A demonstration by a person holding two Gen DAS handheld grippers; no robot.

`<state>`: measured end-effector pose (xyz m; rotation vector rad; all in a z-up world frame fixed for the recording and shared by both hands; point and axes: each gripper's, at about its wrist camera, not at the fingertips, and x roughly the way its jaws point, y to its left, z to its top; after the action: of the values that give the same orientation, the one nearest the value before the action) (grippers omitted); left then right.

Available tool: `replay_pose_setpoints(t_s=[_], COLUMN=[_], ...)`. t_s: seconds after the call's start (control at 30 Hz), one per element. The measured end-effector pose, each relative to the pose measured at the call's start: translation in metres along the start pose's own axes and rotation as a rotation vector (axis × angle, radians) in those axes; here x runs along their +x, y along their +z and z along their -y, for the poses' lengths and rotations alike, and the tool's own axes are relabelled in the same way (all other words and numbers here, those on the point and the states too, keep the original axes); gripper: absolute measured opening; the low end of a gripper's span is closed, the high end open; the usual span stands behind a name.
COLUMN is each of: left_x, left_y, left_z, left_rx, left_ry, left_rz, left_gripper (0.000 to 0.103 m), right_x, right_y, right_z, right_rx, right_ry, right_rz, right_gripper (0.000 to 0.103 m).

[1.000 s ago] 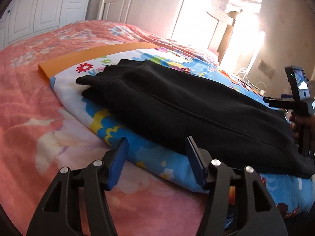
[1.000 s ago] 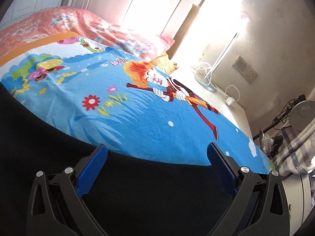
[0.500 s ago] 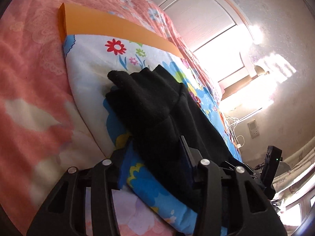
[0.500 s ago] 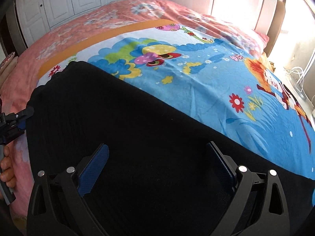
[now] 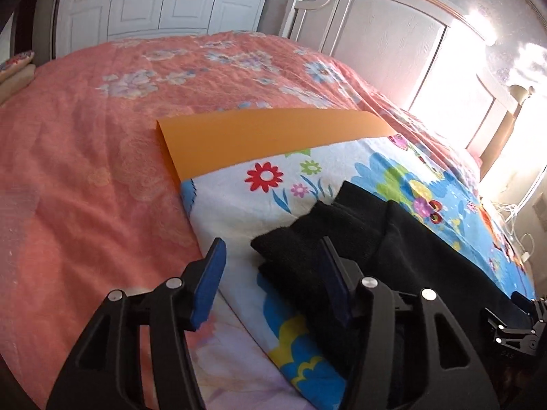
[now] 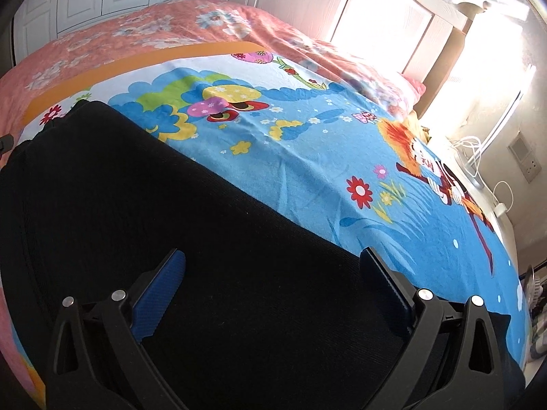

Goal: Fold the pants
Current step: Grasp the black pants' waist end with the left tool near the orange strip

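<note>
Here the bed (image 5: 85,157) fills both views, its salmon floral cover (image 6: 164,24) running far toward the white headboard (image 5: 376,34). On it lies a bright cartoon sheet (image 6: 307,157) with an orange band (image 5: 266,136) along its far left edge. The black pants (image 6: 143,212) lie flat on the near part of that sheet, stretched left to right, with the two leg ends (image 5: 307,235) stacked at the left. Judging by that stack, the legs appear already laid one over the other lengthwise; the cross folds that shorten the pants seem still to be done.

The right tool (image 6: 273,283) hangs over the wide dark cloth with its jaws spread wide and nothing pinched between the blue pads (image 6: 160,290). The left tool (image 5: 273,273) sits at the leg ends, its jaws opening; the left pad is over the sheet and the right pad over the cloth, with no cloth gripped as far as the view shows. The right tool's black frame shows at the far right edge of the left view.
</note>
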<state>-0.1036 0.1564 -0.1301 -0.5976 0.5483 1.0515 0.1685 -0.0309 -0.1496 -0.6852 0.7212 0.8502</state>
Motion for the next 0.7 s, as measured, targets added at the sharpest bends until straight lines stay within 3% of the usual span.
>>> replay_pose_setpoints(t_s=[0.07,0.2,0.33,0.53,0.6,0.63,0.7], left_x=[-0.005,-0.013,-0.006,0.028,0.033,0.034,0.038], left_y=[0.011,0.016,-0.007,-0.042,-0.046,-0.047,-0.048], left_z=[0.001,-0.014,-0.028,-0.039,-0.046,-0.048,-0.051], left_rx=[-0.011,-0.136,-0.271,-0.446,-0.49,-0.505,-0.546], left_ry=[-0.015,-0.157,-0.379,-0.622,-0.662,-0.672,-0.69], left_rz=[0.019,-0.04,-0.177,-0.331,-0.337,-0.34,-0.349], left_gripper=[0.06,0.063,0.061,0.055,0.054,0.053,0.053], right_x=[0.001,0.001,0.001,-0.006,-0.007,-0.005,0.001], right_y=[0.0,0.0,0.0,0.019,0.037,0.047,0.064], right_z=[0.001,0.001,0.001,0.0,0.001,-0.003,-0.025], right_rx=[0.006,0.008,0.01,-0.005,0.03,0.04,0.0], right_ry=[0.007,0.01,0.013,-0.038,0.125,0.242,0.388], right_rz=[-0.003,-0.002,-0.004,0.035,0.054,0.04,-0.001], right_gripper=[0.096,0.096,0.097,0.096,0.097,0.097,0.096])
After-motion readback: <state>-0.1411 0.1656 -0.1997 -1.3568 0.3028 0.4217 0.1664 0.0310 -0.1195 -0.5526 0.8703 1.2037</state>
